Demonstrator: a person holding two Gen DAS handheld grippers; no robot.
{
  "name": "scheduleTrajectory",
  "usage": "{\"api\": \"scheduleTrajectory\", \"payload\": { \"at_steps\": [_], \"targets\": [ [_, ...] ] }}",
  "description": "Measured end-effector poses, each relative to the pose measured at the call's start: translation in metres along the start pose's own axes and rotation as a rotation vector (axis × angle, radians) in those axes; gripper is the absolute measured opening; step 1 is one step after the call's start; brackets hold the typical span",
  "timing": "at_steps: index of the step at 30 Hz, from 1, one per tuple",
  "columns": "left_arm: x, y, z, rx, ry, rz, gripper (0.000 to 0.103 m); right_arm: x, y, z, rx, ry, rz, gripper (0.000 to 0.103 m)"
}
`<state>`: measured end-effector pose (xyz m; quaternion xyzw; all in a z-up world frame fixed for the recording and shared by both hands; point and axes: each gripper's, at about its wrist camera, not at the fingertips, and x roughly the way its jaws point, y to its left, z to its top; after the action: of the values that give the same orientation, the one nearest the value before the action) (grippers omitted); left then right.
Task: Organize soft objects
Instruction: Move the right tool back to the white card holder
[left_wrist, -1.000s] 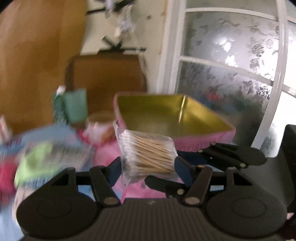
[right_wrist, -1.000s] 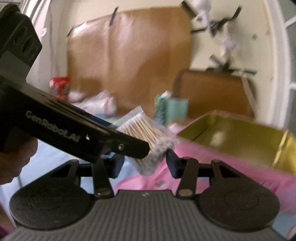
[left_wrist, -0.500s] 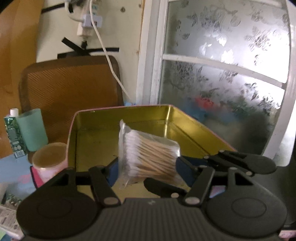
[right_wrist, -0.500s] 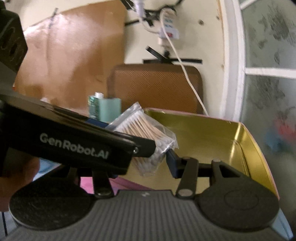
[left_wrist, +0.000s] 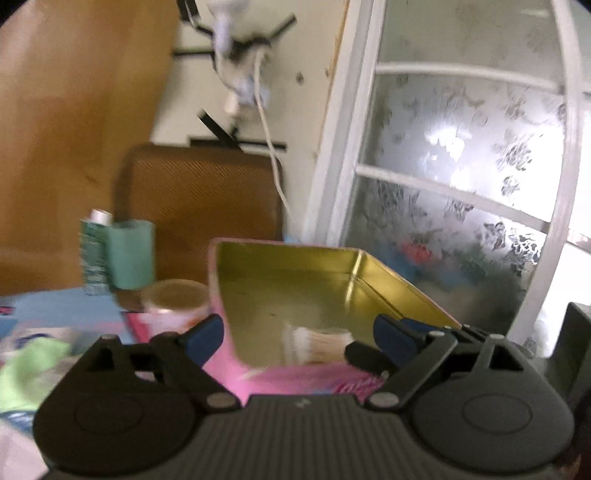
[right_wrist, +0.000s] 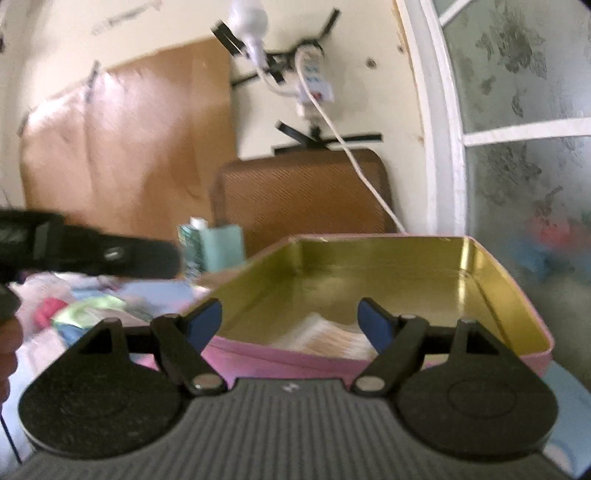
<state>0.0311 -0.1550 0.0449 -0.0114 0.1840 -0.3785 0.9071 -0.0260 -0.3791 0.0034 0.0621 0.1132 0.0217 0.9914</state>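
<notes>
**Swabs down in the tin**

Swabs (left_wrist: 317, 341) lie on the tin (left_wrist: 295, 266) floor, near its front wall. Left gripper (left_wrist: 299, 332) and right gripper (right_wrist: 290, 319) hang just above, jaws opening, nothing pressed between them. To finish cleanly, let the jaws clear the packet fully, then draw both back level so no finger snags the plastic or nudges the tin's pink rim

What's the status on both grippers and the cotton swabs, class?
Left gripper and right gripper opening, nothing between pads. Clear bag of wooden cotton swabs lies inside pink gold-lined tin. Nothing obstructing.
</notes>
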Motion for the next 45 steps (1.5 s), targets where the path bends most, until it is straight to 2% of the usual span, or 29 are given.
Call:
{"api": "scheduleTrajectory", "payload": {
  "at_steps": [2,5,9,12,17,21,25,33,45],
  "targets": [
    [-0.030,0.007,-0.010,0.013,-0.035,0.047,0.095,-0.007,0.016,-0.004,0.006,-0.016,0.039,0.082],
    [-0.065,0.025,-0.023,0.003,-0.063,0.146,0.097,-0.009,0.043,-0.012,-0.004,0.012,0.104,0.082],
    [-0.092,0.060,-0.038,-0.039,-0.031,0.311,0.097,-0.001,0.081,-0.023,-0.053,0.100,0.207,0.079],
    [-0.103,0.086,-0.047,-0.085,-0.011,0.371,0.097,0.006,0.113,-0.030,-0.107,0.158,0.264,0.079],
    [-0.121,0.116,-0.064,-0.138,-0.024,0.394,0.097,0.018,0.147,-0.041,-0.133,0.262,0.310,0.079],
    [-0.122,0.132,-0.075,-0.156,-0.014,0.407,0.097,0.024,0.161,-0.046,-0.132,0.314,0.300,0.079],
    [-0.119,0.143,-0.083,-0.183,0.002,0.389,0.097,0.029,0.172,-0.052,-0.135,0.349,0.275,0.079],
    [-0.122,0.149,-0.088,-0.210,-0.022,0.328,0.098,0.035,0.186,-0.056,-0.169,0.370,0.247,0.079],
    [-0.119,0.156,-0.091,-0.250,0.009,0.324,0.099,0.042,0.204,-0.057,-0.210,0.386,0.241,0.079]
  ]
}}
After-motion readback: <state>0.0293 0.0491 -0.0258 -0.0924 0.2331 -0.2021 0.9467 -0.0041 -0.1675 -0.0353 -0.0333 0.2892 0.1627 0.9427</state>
